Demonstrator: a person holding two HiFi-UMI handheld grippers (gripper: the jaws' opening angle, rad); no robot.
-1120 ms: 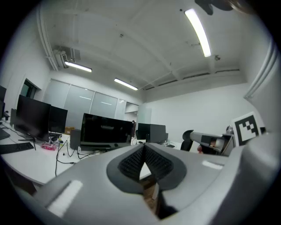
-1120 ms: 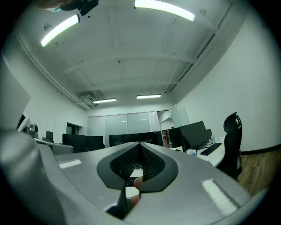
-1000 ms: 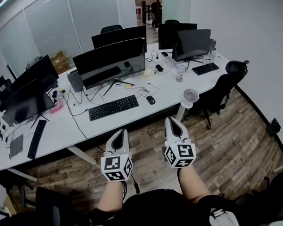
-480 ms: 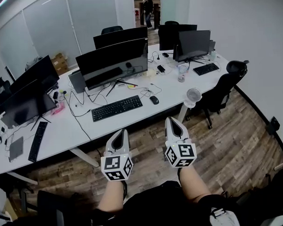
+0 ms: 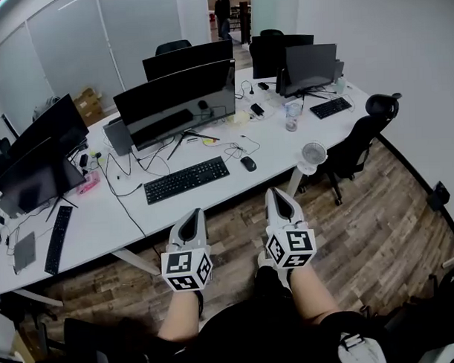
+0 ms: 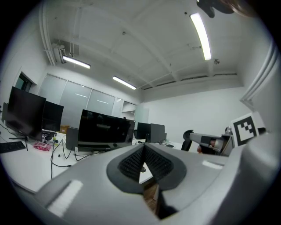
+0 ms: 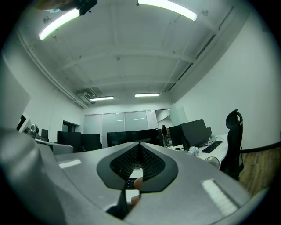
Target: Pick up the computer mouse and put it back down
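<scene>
In front of me the long white bench [image 5: 274, 145] takes most of the head view, with a wide dark monitor [image 5: 176, 97] at its middle and an office chair [image 5: 356, 150] at its right end. I am not yet at the bench: both my grippers hang over the wooden floor [image 5: 377, 216], well apart from everything on the top. A black keyboard [image 5: 186, 179] lies near the front edge. The left gripper [image 5: 191, 213] has its jaws closed, tip against tip, with nothing between them, and the right gripper [image 5: 278, 191] is the same, closed and empty, and it points about toward the keyboard's right end. A small white fan [image 5: 312, 153] stands at the bench corner. The computer mouse [image 5: 247, 163] is the smallest thing, dark, and it lies on the bench just beside the right end of the keyboard, between the keyboard and the fan. Loose cables lie behind it, but I cannot tell if one of them belongs to it. I judge the mouse to be light and stiff, with a smooth rounded shell that can slip out of the pads. So I would open the right jaws first, come from above, and take it across its two long sides, low at the middle and not on the curved back. A gentle grip should be enough.
</scene>
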